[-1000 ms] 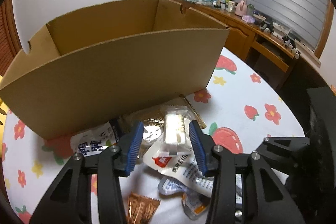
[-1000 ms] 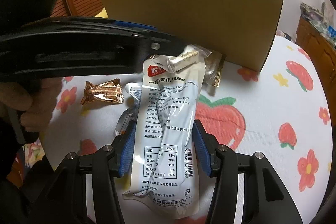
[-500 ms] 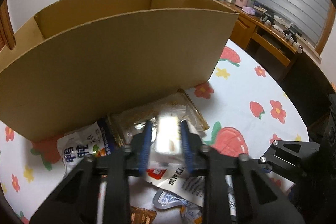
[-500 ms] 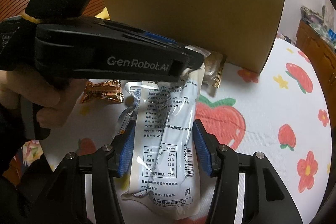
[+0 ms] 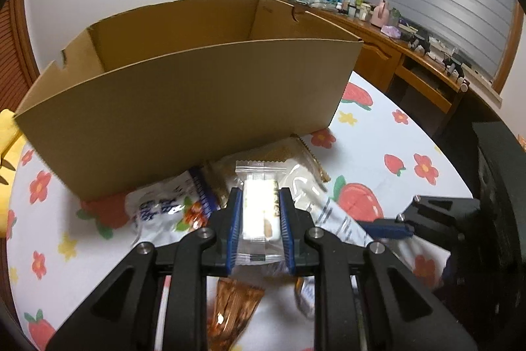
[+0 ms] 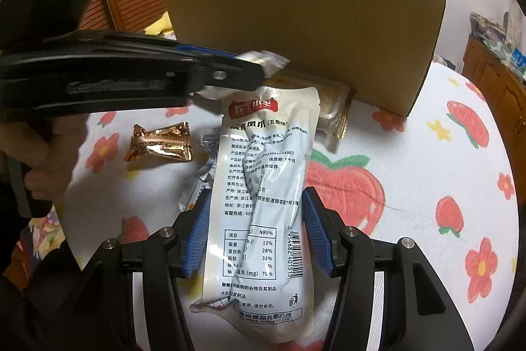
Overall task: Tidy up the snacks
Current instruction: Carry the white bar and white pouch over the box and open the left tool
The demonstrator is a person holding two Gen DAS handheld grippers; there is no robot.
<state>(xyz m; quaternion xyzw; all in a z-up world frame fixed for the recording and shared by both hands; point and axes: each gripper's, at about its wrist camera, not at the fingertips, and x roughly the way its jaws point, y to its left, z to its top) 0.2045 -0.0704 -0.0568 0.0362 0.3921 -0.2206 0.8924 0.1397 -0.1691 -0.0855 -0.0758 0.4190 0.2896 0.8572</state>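
Note:
My left gripper (image 5: 259,206) is shut on a small white candy bar (image 5: 259,214) in a clear wrapper and holds it just above the snack pile. In the right wrist view that gripper (image 6: 258,69) crosses from the left with the blurred candy (image 6: 268,60) at its tip. My right gripper (image 6: 256,193) is shut on a long white pouch (image 6: 263,160); its blue pads touch both edges. The pouch's far end rests on the pile. The open cardboard box (image 5: 197,94) stands right behind the pile.
On the strawberry-print tablecloth (image 6: 427,153) lie a copper foil candy (image 6: 157,142), a brown biscuit packet (image 6: 332,107) and a blue-and-white packet (image 5: 167,209). A hand (image 6: 49,147) holds the left gripper. A cluttered wooden desk (image 5: 411,55) stands past the table's right edge.
The left gripper closed on the white candy bar and pulled it up and back off the pile. The right gripper and its pouch stayed where they were.

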